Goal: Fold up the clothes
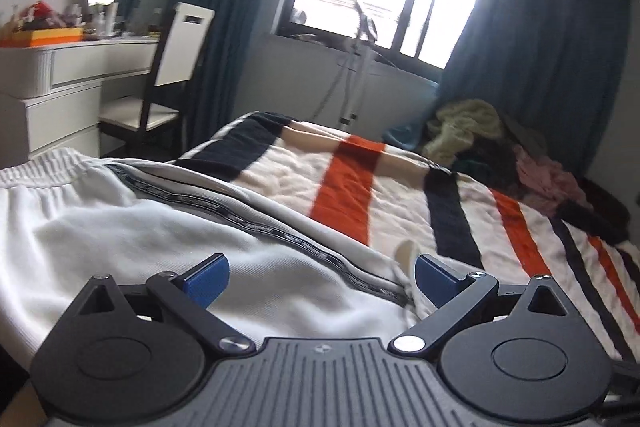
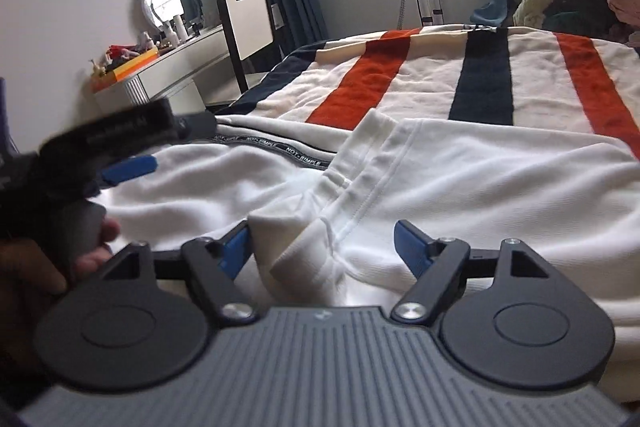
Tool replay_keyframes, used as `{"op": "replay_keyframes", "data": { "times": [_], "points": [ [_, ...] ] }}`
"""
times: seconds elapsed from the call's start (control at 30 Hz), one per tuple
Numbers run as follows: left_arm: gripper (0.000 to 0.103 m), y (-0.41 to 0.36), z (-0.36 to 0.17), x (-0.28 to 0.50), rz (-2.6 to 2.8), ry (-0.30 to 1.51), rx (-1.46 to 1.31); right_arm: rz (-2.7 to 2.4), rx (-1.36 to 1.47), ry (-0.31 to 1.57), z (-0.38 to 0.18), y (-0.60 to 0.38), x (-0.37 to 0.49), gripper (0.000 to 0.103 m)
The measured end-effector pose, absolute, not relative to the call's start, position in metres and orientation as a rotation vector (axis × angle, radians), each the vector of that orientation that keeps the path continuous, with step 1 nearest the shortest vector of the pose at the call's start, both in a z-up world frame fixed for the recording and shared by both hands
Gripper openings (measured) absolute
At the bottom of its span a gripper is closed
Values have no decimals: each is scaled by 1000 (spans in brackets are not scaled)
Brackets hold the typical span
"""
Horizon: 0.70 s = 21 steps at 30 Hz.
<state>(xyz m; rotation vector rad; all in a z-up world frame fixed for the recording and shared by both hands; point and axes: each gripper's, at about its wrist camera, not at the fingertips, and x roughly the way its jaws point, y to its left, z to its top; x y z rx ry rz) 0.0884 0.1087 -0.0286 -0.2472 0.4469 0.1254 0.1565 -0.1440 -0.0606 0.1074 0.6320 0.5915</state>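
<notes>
Lying across the near side of the cream blanket with orange and navy stripes [image 2: 484, 83], the white knit garment with a black lettered tape down its side [image 2: 460, 187] is the piece you have to fold, and it looks soft, thick and limp, likely light enough to lift with one pinch but sure to sag and drag wherever you do not hold it. Its ribbed waistband [image 1: 40, 163] sits at the far left in the left wrist view, and that doubled band seems the firmest place to take hold. Closer to you, the stitched hem [image 2: 376, 163] bunches upward between the fingers of your right gripper [image 2: 324, 253], whose jaws stand spread with the left pad [image 2: 236, 251] touching a fold but pinching nothing. Your left gripper [image 1: 322, 277] is likewise spread above the fabric near the taped seam [image 1: 280, 227], holding nothing. Pinch through both layers at a seam, since a single layer will probably slip or stretch.
</notes>
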Motion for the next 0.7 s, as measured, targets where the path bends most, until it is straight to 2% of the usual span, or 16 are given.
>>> {"op": "replay_keyframes", "data": {
  "times": [0.27,0.47,0.7],
  "points": [
    [101,57,-40,71,28,480,-124,429,146,561,-30,-224,124,81],
    [101,41,-56,71,40,585,-53,308,291,600,-58,-266,133,81],
    [102,29,-72,77,94,681,71,221,182,750,-95,-255,148,80]
  ]
}}
